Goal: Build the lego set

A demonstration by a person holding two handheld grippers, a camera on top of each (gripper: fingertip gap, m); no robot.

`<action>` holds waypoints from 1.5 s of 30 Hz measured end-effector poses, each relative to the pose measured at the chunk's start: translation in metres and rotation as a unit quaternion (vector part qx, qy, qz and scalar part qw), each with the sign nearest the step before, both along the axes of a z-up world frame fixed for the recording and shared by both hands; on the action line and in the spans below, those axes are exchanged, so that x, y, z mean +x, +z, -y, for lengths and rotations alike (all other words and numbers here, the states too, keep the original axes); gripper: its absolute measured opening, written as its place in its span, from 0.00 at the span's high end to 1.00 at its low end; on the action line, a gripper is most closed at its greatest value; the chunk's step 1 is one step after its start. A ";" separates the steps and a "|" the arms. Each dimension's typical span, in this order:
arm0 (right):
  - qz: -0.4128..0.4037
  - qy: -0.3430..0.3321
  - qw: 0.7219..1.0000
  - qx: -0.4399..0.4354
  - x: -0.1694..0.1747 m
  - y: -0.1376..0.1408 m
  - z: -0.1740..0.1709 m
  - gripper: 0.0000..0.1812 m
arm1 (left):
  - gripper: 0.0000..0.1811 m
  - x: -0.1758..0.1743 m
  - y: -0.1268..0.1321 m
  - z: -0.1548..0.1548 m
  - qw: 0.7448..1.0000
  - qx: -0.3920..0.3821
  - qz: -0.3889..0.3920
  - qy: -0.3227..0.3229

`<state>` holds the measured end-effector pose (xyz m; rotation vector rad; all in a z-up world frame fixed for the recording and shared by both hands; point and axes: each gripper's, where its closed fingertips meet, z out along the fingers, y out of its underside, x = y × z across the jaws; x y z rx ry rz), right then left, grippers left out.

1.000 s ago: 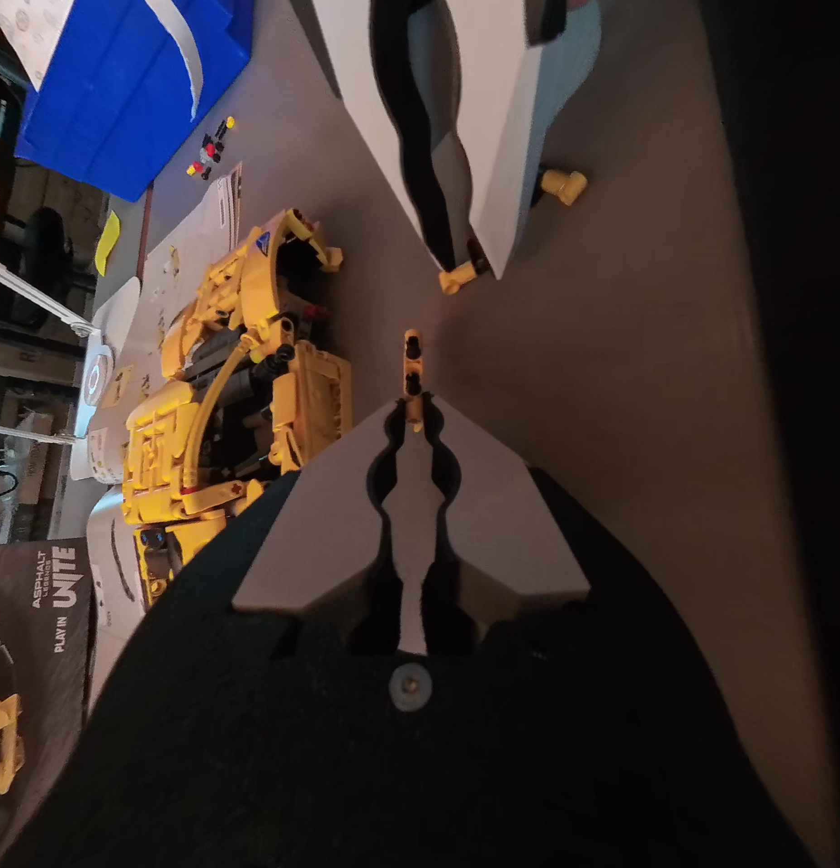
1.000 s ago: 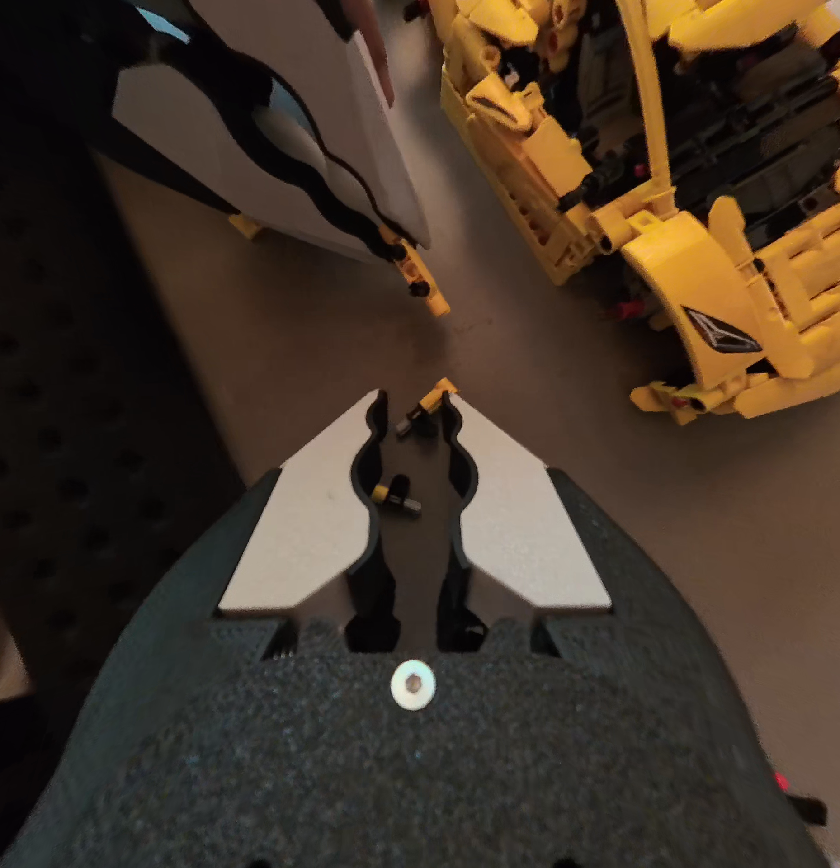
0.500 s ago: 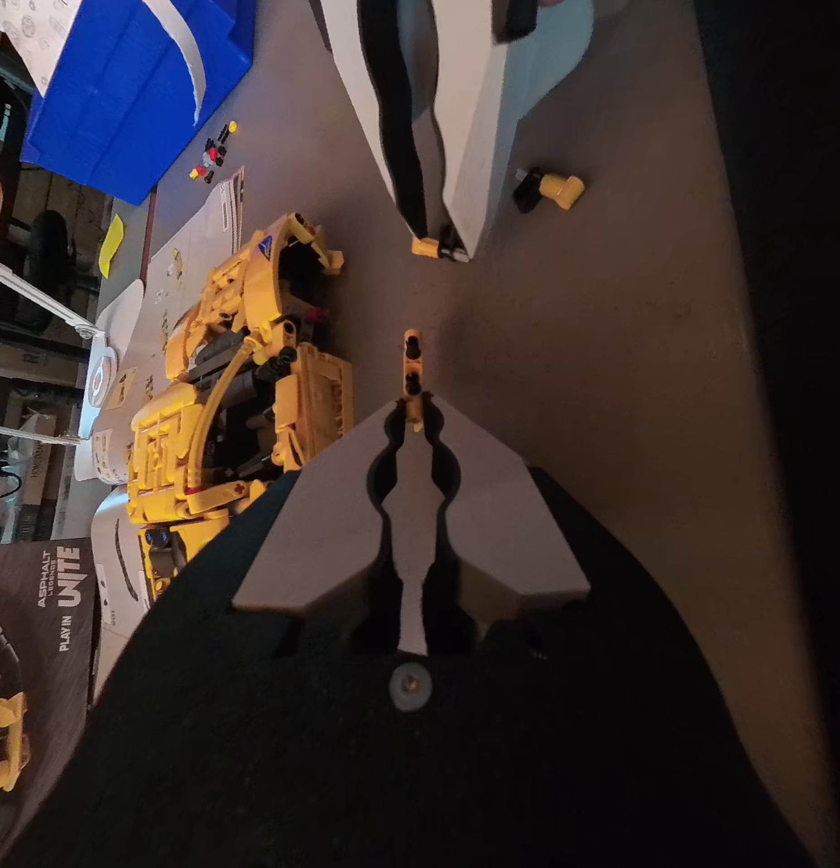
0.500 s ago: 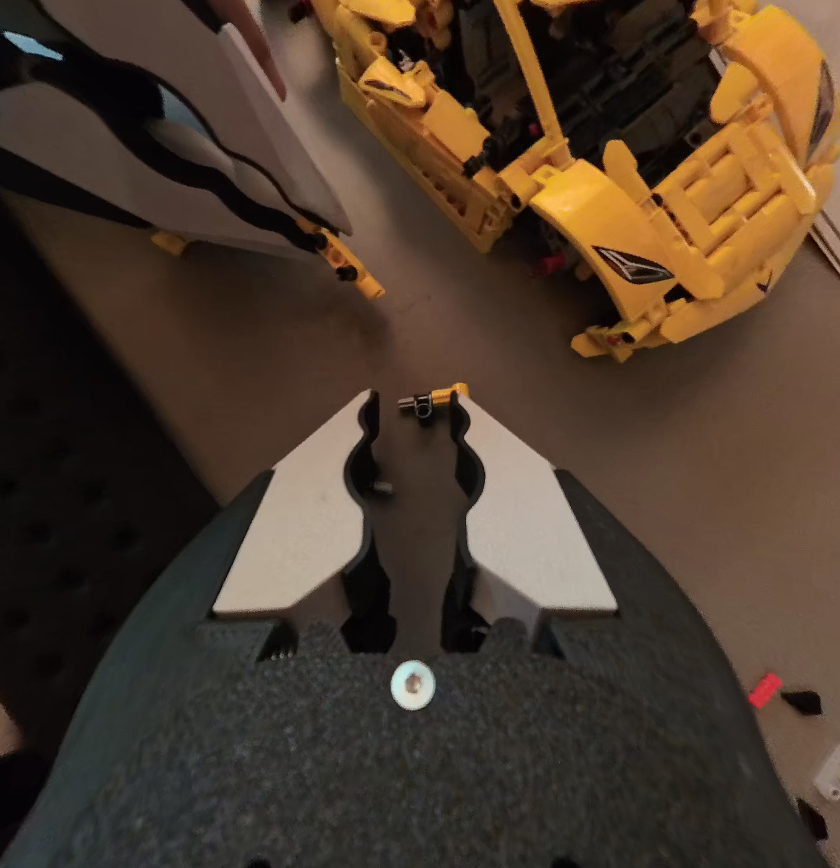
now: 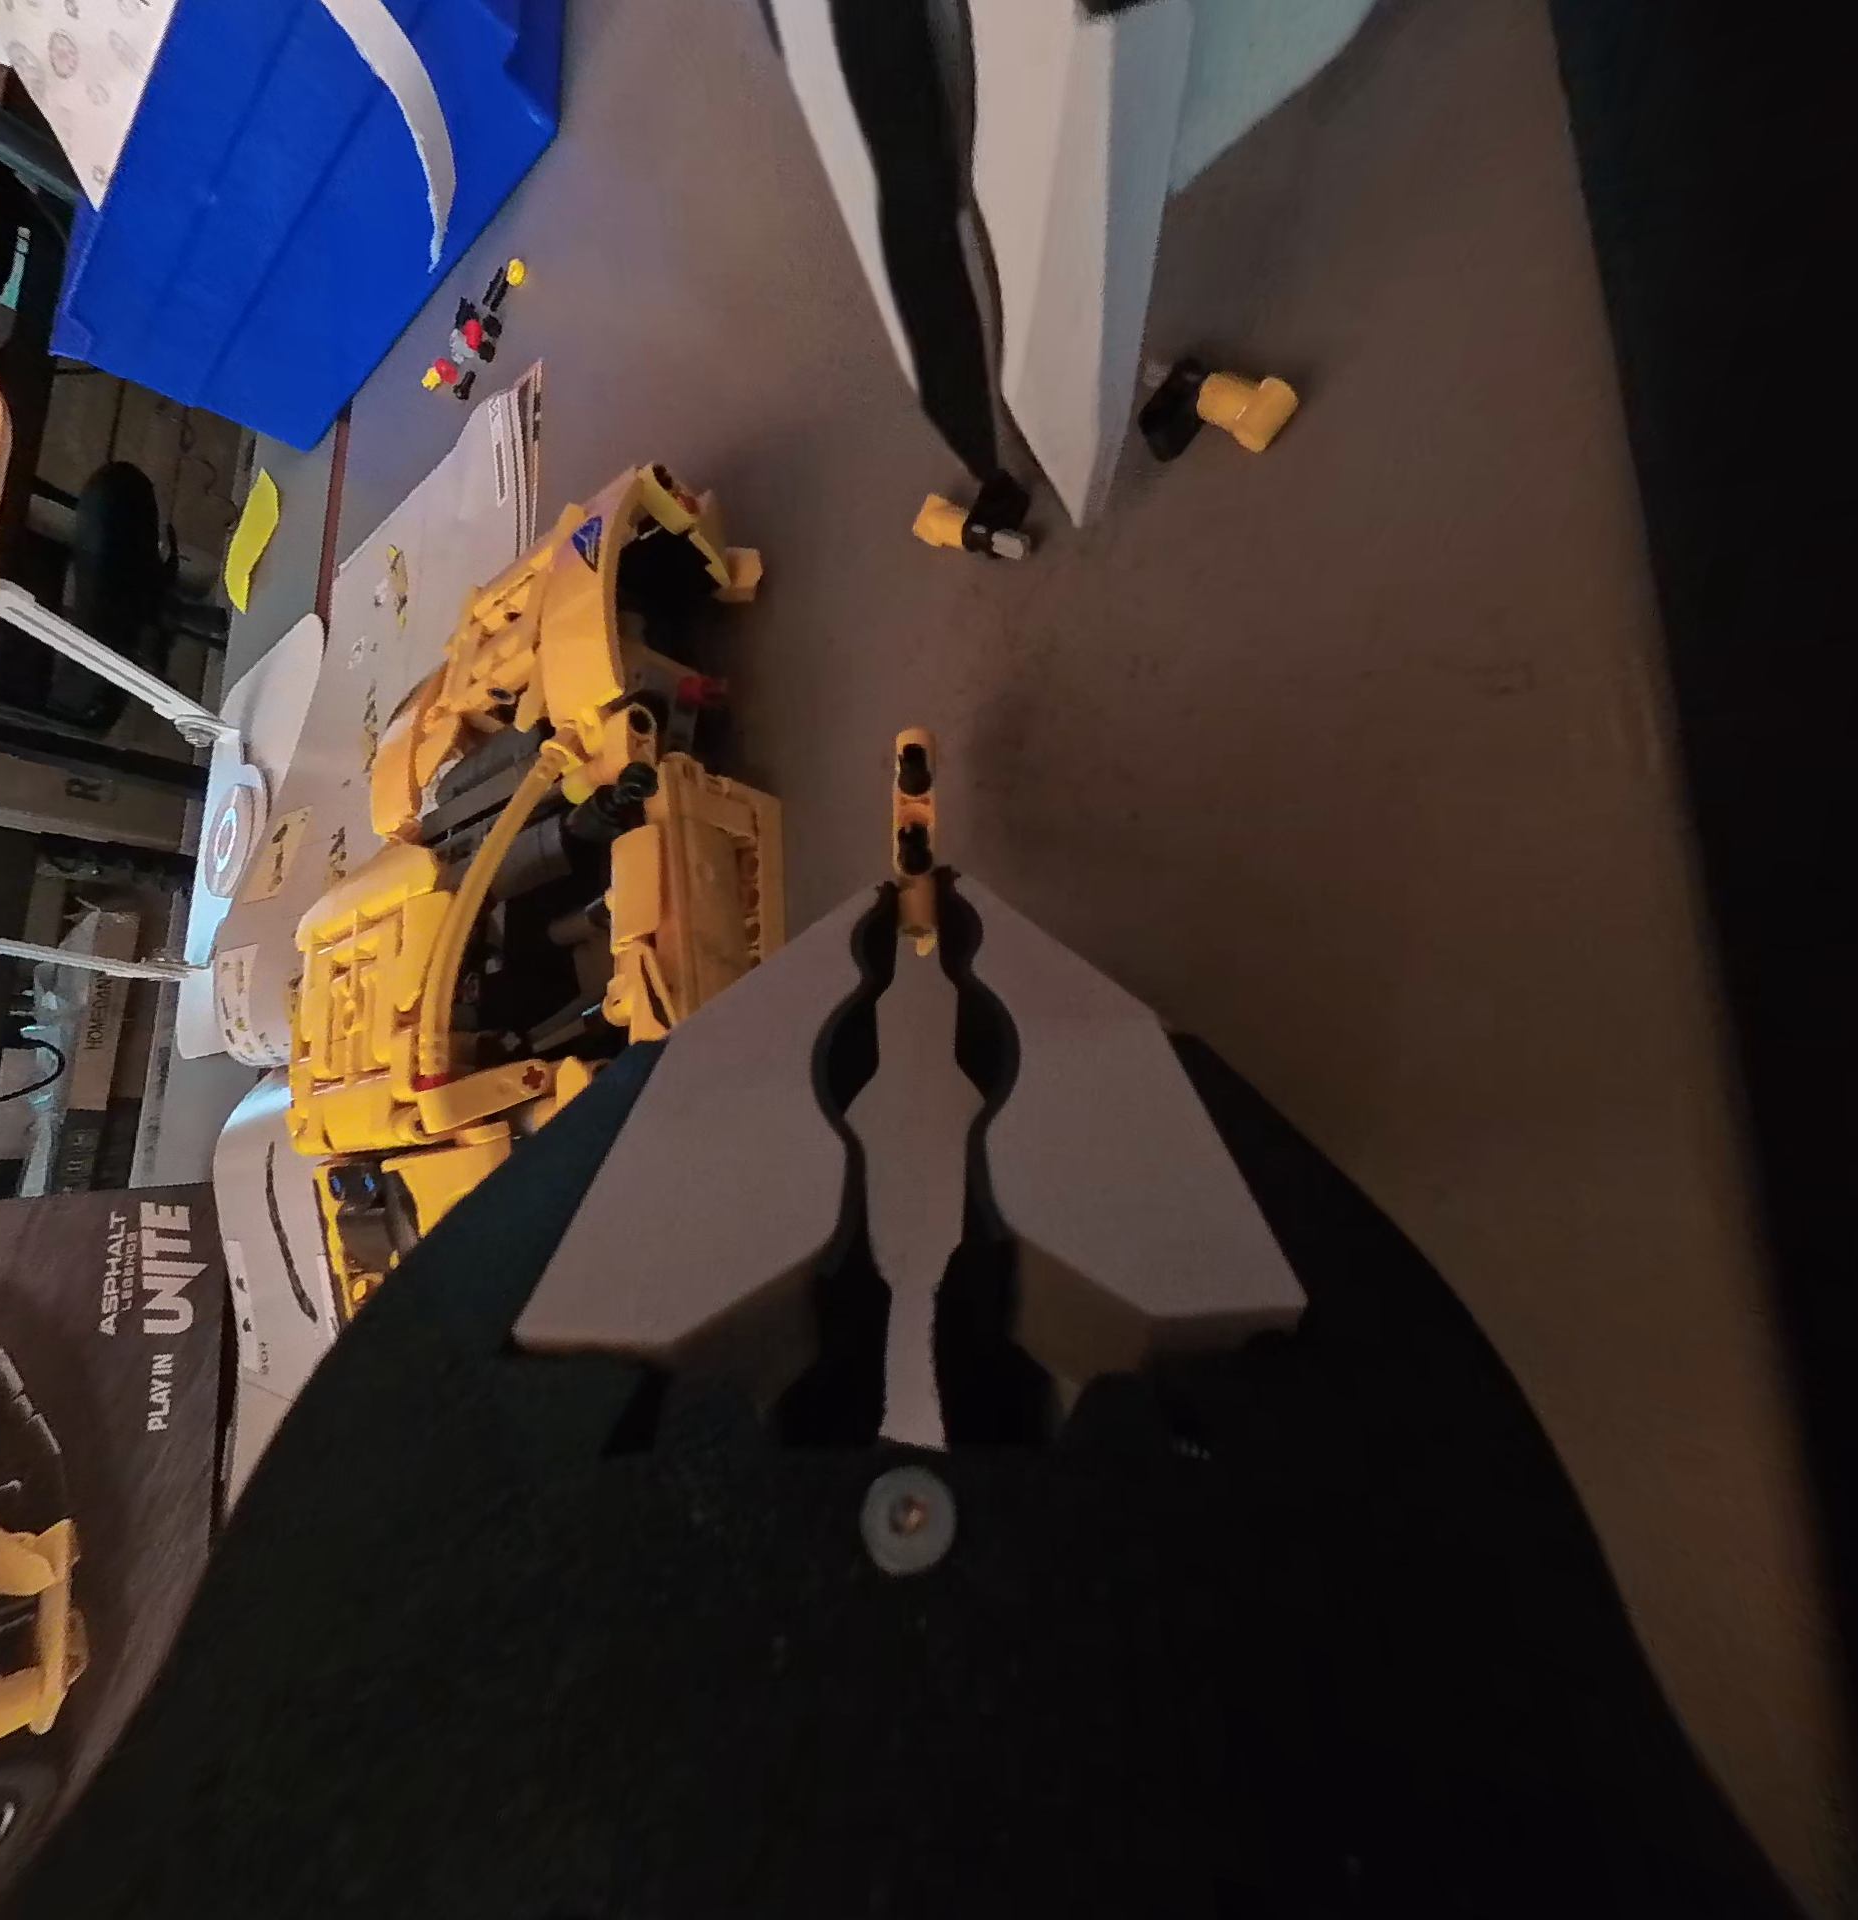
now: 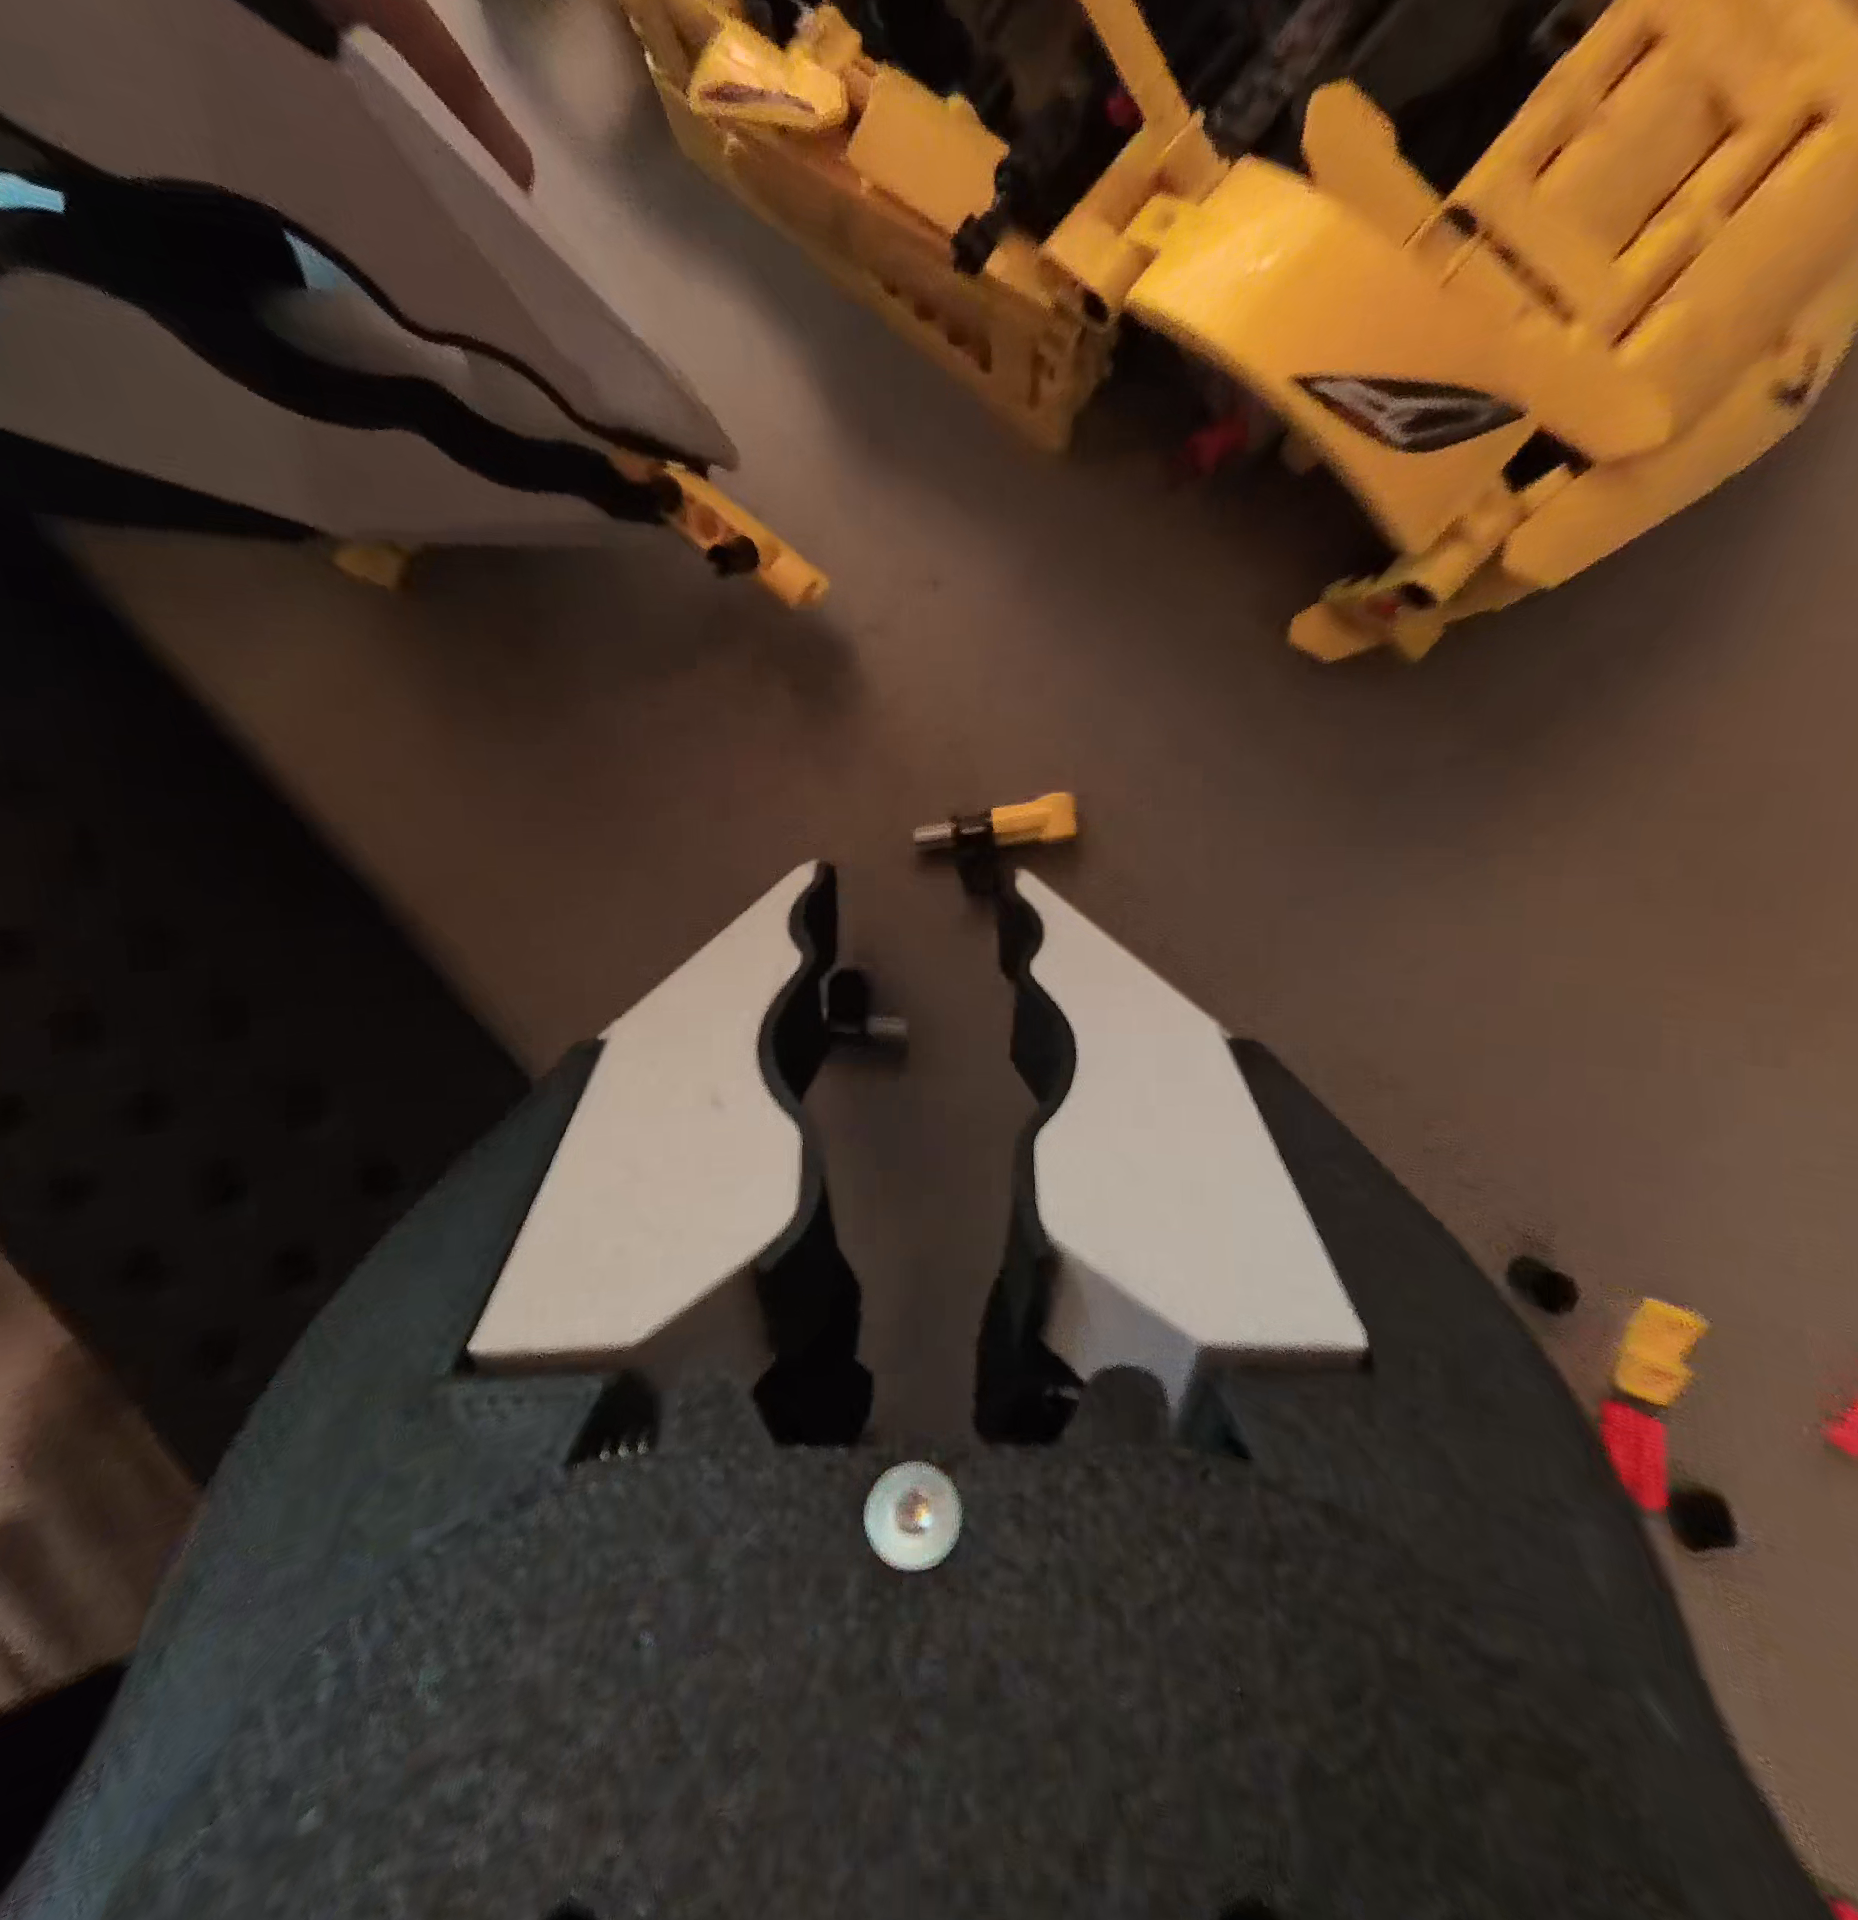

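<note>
My left gripper (image 5: 914, 896) is shut on one end of a short yellow beam (image 5: 914, 800) with black pins and holds it above the grey table. It also shows in the right wrist view (image 6: 385, 343) with the beam (image 6: 743, 540). My right gripper (image 6: 920, 881) is open and empty. A small yellow connector with a black pin (image 6: 1008, 823) lies on the table just past its right fingertip. A second small pin piece (image 6: 865, 1023) lies between the fingers, partly hidden by the left one. The yellow lego car (image 6: 1372, 260) stands beyond, and shows in the left wrist view (image 5: 509, 883).
A blue bin (image 5: 281, 187) stands at the far left, with a few loose pieces (image 5: 473, 332) in front of it. Instruction sheets (image 5: 281, 727) and the dark set box (image 5: 94, 1403) lie left of the car. Red, yellow and black loose pieces (image 6: 1652, 1382) lie at the right. The grippers' ends are close to 7 cm from one another.
My right gripper has opened wider and shifted. The small yellow connector, between its tips before, now lies on the table just ahead of them. The left gripper and beam have held still.
</note>
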<state>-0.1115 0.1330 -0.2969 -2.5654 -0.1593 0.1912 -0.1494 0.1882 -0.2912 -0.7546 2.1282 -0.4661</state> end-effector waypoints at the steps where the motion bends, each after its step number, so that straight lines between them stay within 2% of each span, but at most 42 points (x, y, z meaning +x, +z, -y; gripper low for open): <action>1: 0.003 -0.001 1.000 -0.009 0.000 -0.004 0.000 0.82 | 0.96 0.000 0.000 0.000 1.000 0.000 0.000 0.000; 5: -0.022 0.029 0.999 0.032 -0.007 -0.002 -0.016 0.82 | 0.96 0.001 0.000 0.001 1.000 0.000 0.001 -0.001; 9: -0.054 0.011 0.997 0.047 -0.002 0.000 -0.027 0.81 | 0.96 0.001 0.000 -0.001 1.000 0.004 0.000 0.001; 14: -0.025 -0.016 0.999 0.041 0.004 -0.004 -0.041 0.87 | 0.96 0.001 -0.001 -0.001 1.000 0.002 -0.002 0.000; 16: -0.014 0.005 0.999 0.037 -0.002 -0.005 -0.043 0.91 | 0.96 0.001 -0.001 -0.001 1.000 0.003 -0.003 0.002; 18: 0.044 0.043 0.997 0.038 -0.002 -0.006 -0.041 0.96 | 0.96 0.001 -0.001 -0.002 1.000 0.002 -0.003 0.003; 20: 0.095 0.087 0.991 0.042 -0.001 -0.005 -0.039 0.96 | 0.96 0.001 -0.001 -0.003 1.000 0.001 -0.003 0.004; 22: 0.074 0.147 0.985 0.050 -0.015 -0.004 -0.033 0.96 | 0.96 0.001 -0.001 -0.003 1.000 0.001 -0.002 0.003; 23: 0.061 0.148 0.986 0.051 -0.015 -0.004 -0.032 0.96 | 0.96 0.001 0.000 -0.003 1.000 0.002 0.000 0.003; 27: -0.117 0.149 0.980 0.057 -0.036 0.011 -0.026 0.96 | 0.96 0.004 0.013 -0.002 0.999 0.019 0.041 -0.007; 30: -0.255 0.158 0.951 0.071 -0.048 0.033 -0.025 0.96 | 0.97 0.006 0.026 0.004 0.995 0.041 0.086 -0.033; 32: -0.319 0.180 0.929 0.058 -0.050 0.044 -0.020 0.96 | 0.96 0.006 0.023 0.004 0.994 0.056 0.084 -0.036; 34: -0.305 0.183 0.933 0.051 -0.042 0.041 -0.021 0.96 | 0.96 0.005 0.019 0.004 0.994 0.073 0.075 -0.043; 40: -0.228 0.225 0.947 0.007 -0.046 0.019 -0.019 0.96 | 0.97 0.002 0.007 0.012 0.991 0.100 0.055 -0.068; 45: -0.221 0.233 0.947 0.005 -0.049 0.017 -0.018 0.96 | 0.96 0.002 -0.004 0.007 0.988 0.138 0.034 -0.066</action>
